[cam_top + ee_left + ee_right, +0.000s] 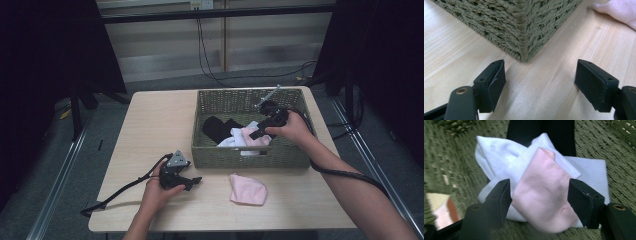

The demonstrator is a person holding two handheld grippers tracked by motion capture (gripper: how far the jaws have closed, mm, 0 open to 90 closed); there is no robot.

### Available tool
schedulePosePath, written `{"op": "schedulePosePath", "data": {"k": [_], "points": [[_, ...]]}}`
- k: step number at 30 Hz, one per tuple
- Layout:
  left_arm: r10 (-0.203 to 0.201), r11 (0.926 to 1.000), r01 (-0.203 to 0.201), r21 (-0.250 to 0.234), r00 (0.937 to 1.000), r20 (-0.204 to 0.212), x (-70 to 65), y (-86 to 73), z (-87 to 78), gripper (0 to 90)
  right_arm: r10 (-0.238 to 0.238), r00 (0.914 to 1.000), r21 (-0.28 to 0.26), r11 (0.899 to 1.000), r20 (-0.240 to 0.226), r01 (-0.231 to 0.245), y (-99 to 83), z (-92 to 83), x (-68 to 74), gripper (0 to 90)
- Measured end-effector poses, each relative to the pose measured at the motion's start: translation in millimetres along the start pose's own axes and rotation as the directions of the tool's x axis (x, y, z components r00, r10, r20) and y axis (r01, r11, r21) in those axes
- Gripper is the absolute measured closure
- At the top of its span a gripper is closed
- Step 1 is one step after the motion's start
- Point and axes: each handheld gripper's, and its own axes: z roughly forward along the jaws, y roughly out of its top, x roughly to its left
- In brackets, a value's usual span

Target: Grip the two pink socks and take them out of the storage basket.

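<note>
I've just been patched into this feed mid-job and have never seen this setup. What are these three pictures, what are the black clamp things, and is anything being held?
There is no robot arm: a person holds a hand-held two-jaw gripper in each hand. The high view looks down on the table from the person's side. The other two pictures come from cameras riding on the grippers, looking along their black jaws.

The left gripper rests open on the table, facing a corner of the woven basket, holding nothing. The right gripper is inside the basket with open jaws on either side of a pink sock, not yet pressing it. Under it lie a white sock and a black sock. Another pink sock lies on the table in front of the basket.
</note>
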Motion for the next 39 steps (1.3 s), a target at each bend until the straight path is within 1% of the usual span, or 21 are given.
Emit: {"op": "schedulePosePath", "data": {"k": [6, 7, 9, 10, 12, 14, 16, 18, 19, 20, 21, 22, 23, 24, 25, 27, 28, 30, 35, 39], "points": [[0.003, 1.0000, -0.003, 0.003, 1.0000, 0.002, 0.2, 0.0, -0.2, 24.2, 0.022, 0.9997, -0.003, 1.000, 0.014, -0.022, 1.4, 9.2, -6.0, 33.0], [0.002, 1.0000, -0.002, 0.001, 1.0000, 0.002, 0.2, 0.0, -0.1, 24.2, 0.036, 0.9993, -0.002, 0.999, 0.013, -0.036, 2.0, 12.2, -7.5, 32.9], [0.003, 1.0000, -0.003, 0.002, 1.0000, 0.003, 0.3, 0.0, -0.3, 24.2, 0.032, 0.9994, 0.003, 0.999, 0.013, -0.032, 2.4, 15.4, -9.2, 32.0], [0.003, 1.0000, -0.003, 0.003, 1.0000, 0.003, 0.3, 0.0, -0.3, 24.2, 0.040, 0.9991, 0.008, 0.999, 0.013, -0.040, 2.7, 17.4, -9.1, 31.6], [0.003, 1.0000, -0.003, 0.002, 1.0000, 0.004, 0.4, -0.1, -0.3, 24.2, 0.035, 0.9990, 0.019, 0.999, 0.026, -0.035, 3.0, 20.9, -10.6, 31.5], [0.008, 1.0000, -0.008, 0.006, 1.0000, 0.005, 0.7, -0.1, -0.6, 24.2, 0.044, 0.9987, 0.025, 0.999, 0.027, -0.044, 2.8, 24.6, -11.9, 31.5], [0.008, 1.0000, -0.008, 0.003, 0.9999, 0.006, 0.8, -0.2, -0.4, 24.2, 0.034, 0.9988, 0.031, 0.999, 0.035, -0.035, 2.1, 27.9, -13.8, 33.0], [0.006, 1.0000, -0.006, 0.002, 0.9999, 0.009, 0.9, -0.2, -0.5, 24.2, 0.048, 0.9982, 0.033, 0.998, 0.036, -0.049, 1.7, 30.9, -14.2, 36.7], [0.007, 1.0000, -0.007, 0.002, 0.9999, 0.010, 1.0, -0.2, -0.5, 24.2, 0.039, 0.9984, 0.037, 0.998, 0.040, -0.040, 1.4, 31.7, -14.9, 40.1], [0.001, 1.0000, -0.001, -0.001, 0.9999, 0.012, 0.7, -0.3, -0.2, 24.2, 0.017, 0.9989, 0.042, 0.999, 0.043, -0.019, 0.9, 32.6, -15.6, 45.2], [0.002, 1.0000, -0.002, -0.001, 0.9999, 0.010, 0.7, -0.3, -0.3, 24.2, 0.021, 0.9993, 0.044, 0.999, 0.032, -0.022, 0.8, 33.6, -14.7, 51.7], [0.002, 1.0000, -0.002, -0.001, 0.9999, 0.012, 0.7, -0.3, -0.2, 24.2, 0.025, 0.9994, 0.055, 0.998, 0.022, -0.026, 0.5, 33.9, -13.8, 60.5], [0.002, 1.0000, -0.002, -0.001, 0.9999, 0.012, 0.7, -0.3, -0.2, 24.2, 0.002, 0.9997, 0.054, 0.999, 0.024, -0.003, 0.6, 33.6, -12.9, 70.5], [-0.001, 1.0000, 0.001, -0.001, 0.9999, 0.013, 0.6, -0.4, -0.2, 24.2, 0.000, 0.9996, 0.053, 0.999, 0.027, -0.001, 0.9, 32.0, -10.9, 76.2], [0.002, 1.0000, -0.002, -0.001, 0.9999, 0.012, 0.7, -0.3, -0.2, 24.2, -0.012, 0.9995, 0.056, 0.998, 0.028, 0.011, 1.0, 29.6, -10.8, 81.8], [0.002, 1.0000, -0.002, -0.001, 0.9999, 0.012, 0.7, -0.3, -0.2, 24.2, 0.012, 0.9999, 0.045, 0.999, 0.005, -0.012, 0.7, 24.0, -10.9, 84.0], [0.000, 1.0000, 0.000, -0.001, 0.9999, 0.013, 0.5, -0.3, -0.2, 24.2, 0.030, 0.9995, 0.038, 0.999, 0.002, -0.030, 0.0, 17.1, -11.5, 84.5], [0.000, 1.0000, 0.000, -0.001, 0.9999, 0.013, 0.6, -0.3, -0.2, 24.2, 0.029, 0.9996, 0.035, 0.999, -0.001, -0.029, -0.4, 14.8, -12.0, 84.5], [0.002, 1.0000, -0.002, -0.001, 0.9999, 0.012, 0.7, -0.3, -0.2, 24.2, 0.042, 0.9989, 0.002, 0.999, -0.022, -0.042, -0.5, -4.4, -11.7, 84.6], [-0.001, 1.0000, 0.001, -0.002, 0.9999, 0.013, 0.5, -0.4, -0.2, 24.2, 0.039, 0.9988, -0.001, 0.999, -0.029, -0.039, -0.4, -15.3, -9.7, 84.6]]}}
